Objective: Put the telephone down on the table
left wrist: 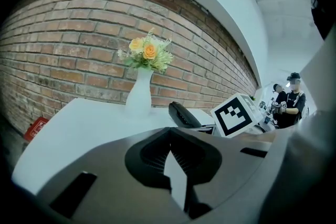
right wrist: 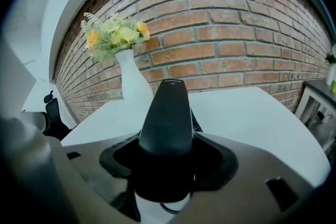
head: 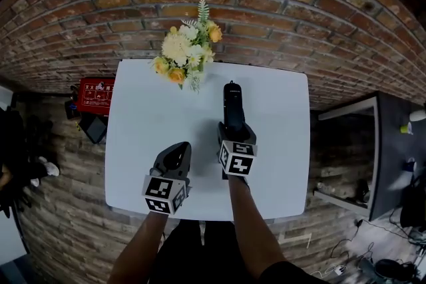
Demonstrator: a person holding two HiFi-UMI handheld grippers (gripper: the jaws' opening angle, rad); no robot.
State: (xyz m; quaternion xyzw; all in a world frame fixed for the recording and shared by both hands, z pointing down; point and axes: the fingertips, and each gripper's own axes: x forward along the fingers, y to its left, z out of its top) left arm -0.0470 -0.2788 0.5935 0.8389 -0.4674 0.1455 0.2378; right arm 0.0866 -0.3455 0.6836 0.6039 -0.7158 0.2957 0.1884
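A black telephone handset (head: 233, 105) juts forward from my right gripper (head: 234, 134), which is shut on its lower end over the middle of the white table (head: 140, 123). In the right gripper view the telephone (right wrist: 168, 113) rises between the jaws of the right gripper (right wrist: 167, 157) and hides the table below it, so I cannot tell whether it touches the tabletop. My left gripper (head: 176, 153) hovers over the front left part of the table, jaws together and empty (left wrist: 169, 135). From there the telephone (left wrist: 182, 113) shows to the right.
A white vase of yellow and white flowers (head: 185, 53) stands at the table's far edge against a brick wall. A red box (head: 96, 95) lies on the floor to the left. A dark cabinet (head: 393, 143) stands to the right. A person (left wrist: 291, 105) stands far off.
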